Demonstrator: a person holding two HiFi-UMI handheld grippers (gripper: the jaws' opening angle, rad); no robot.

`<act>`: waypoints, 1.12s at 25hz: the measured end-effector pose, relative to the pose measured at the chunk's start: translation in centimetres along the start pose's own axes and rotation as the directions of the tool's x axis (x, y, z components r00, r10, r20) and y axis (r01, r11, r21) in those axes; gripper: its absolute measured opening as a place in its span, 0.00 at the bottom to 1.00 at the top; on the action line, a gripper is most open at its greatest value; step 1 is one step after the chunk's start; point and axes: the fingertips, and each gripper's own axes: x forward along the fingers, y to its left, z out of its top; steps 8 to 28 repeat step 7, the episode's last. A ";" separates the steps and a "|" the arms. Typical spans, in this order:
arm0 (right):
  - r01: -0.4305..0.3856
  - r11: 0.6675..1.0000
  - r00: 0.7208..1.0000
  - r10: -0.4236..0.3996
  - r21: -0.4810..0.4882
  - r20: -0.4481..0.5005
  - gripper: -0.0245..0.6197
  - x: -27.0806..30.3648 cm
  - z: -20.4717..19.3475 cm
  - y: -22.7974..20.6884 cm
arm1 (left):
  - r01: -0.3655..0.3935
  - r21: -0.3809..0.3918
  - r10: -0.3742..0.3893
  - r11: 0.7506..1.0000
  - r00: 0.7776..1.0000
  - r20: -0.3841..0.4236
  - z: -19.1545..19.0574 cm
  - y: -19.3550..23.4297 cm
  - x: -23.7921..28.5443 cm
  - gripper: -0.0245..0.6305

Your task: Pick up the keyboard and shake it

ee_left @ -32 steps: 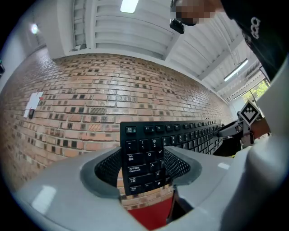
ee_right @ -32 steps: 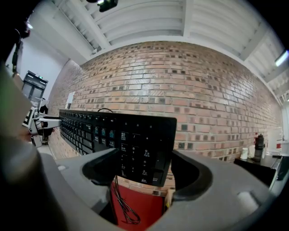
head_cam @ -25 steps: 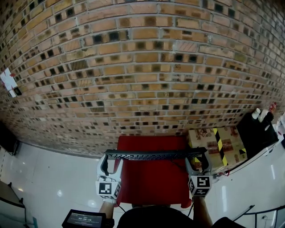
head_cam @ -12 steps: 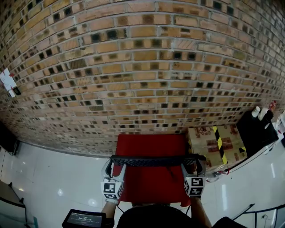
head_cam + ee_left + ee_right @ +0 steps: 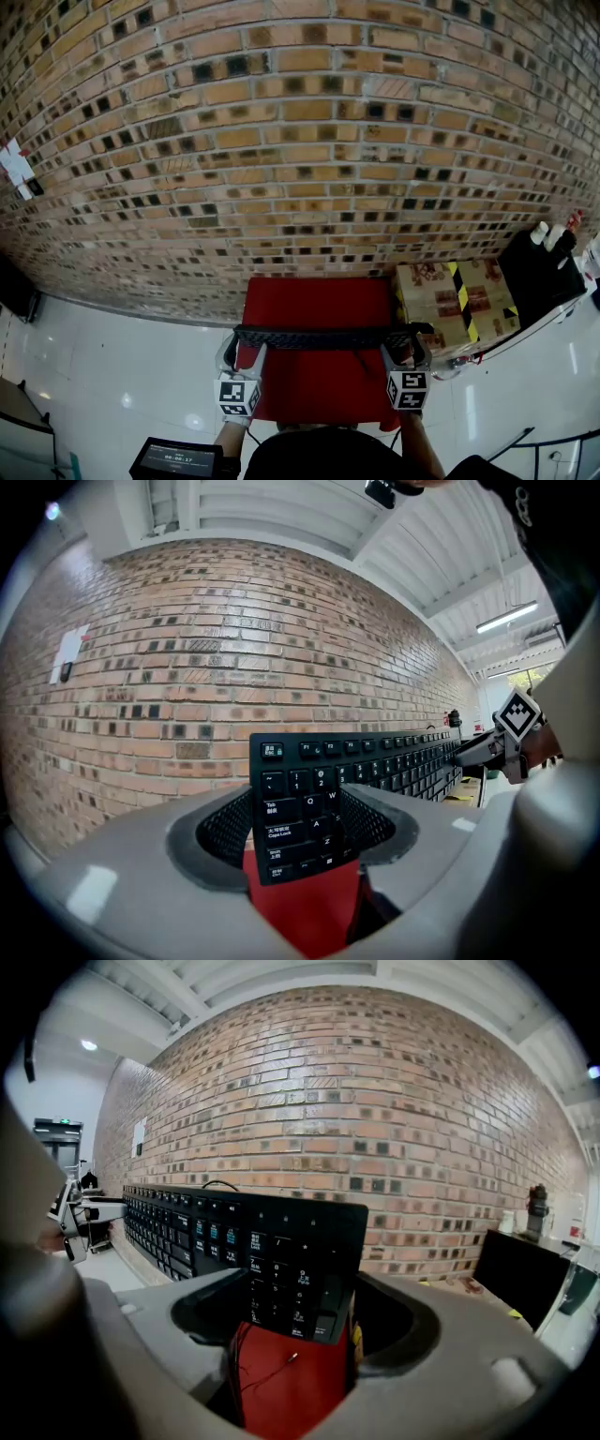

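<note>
The keyboard [image 5: 323, 337] hangs crosswise in front of the person, held by its two short ends. The left tool [image 5: 239, 349] has its jaws spread wide and clamped on the end with the Esc and Tab keys, and the right tool [image 5: 410, 345] is likewise spread wide and closed on the number-pad end. In the left gripper view the keyboard [image 5: 309, 799] stands on edge between the jaws of that tool [image 5: 302, 860], keys towards the camera. The right gripper view shows the same at the other end [image 5: 281, 1251], within the right tool [image 5: 292, 1335]. Below it lies a red surface [image 5: 319, 300] set against a brick wall [image 5: 300, 141]. A cardboard box [image 5: 455, 300] with yellow-and-black tape stands just to the right of it, and a black cabinet [image 5: 539, 272] beyond that. A small screen [image 5: 176, 459] shows at the lower left, above the white floor [image 5: 112, 375]. Nothing stands between the keyboard and the red surface. Compared with a second ago, the keyboard and both tools sit lower in the head view, and they are nearly unchanged over the last half second.
</note>
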 end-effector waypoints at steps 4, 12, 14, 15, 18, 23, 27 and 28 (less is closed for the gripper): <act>-0.001 1.000 1.000 0.001 -0.001 -0.001 0.56 0.0 -0.1 -0.1 | 0.004 0.000 -0.004 1.000 1.000 -0.001 -0.1 -0.1 0.0 0.49; -0.001 1.000 1.000 0.001 -0.001 -0.003 0.56 -0.1 -0.2 -0.1 | 0.004 -0.002 -0.004 1.000 1.000 -0.003 -0.2 -0.2 -0.1 0.49; -0.001 1.000 1.000 0.001 -0.001 -0.003 0.56 -0.1 -0.2 -0.1 | 0.004 -0.002 -0.004 1.000 1.000 -0.003 -0.2 -0.2 -0.1 0.49; -0.001 1.000 1.000 0.001 -0.001 -0.003 0.56 -0.1 -0.2 -0.1 | 0.004 -0.002 -0.004 1.000 1.000 -0.003 -0.2 -0.2 -0.1 0.49; -0.001 1.000 1.000 0.001 -0.001 -0.003 0.56 -0.1 -0.2 -0.1 | 0.004 -0.002 -0.004 1.000 1.000 -0.003 -0.2 -0.2 -0.1 0.49; -0.001 1.000 1.000 0.001 -0.001 -0.003 0.56 -0.1 -0.2 -0.1 | 0.004 -0.002 -0.004 1.000 1.000 -0.003 -0.2 -0.2 -0.1 0.49; -0.001 1.000 1.000 0.001 -0.001 -0.003 0.56 -0.1 -0.2 -0.1 | 0.004 -0.002 -0.004 1.000 1.000 -0.003 -0.2 -0.2 -0.1 0.49; -0.001 1.000 1.000 0.001 -0.001 -0.003 0.56 -0.1 -0.2 -0.1 | 0.004 -0.002 -0.004 1.000 1.000 -0.003 -0.2 -0.2 -0.1 0.49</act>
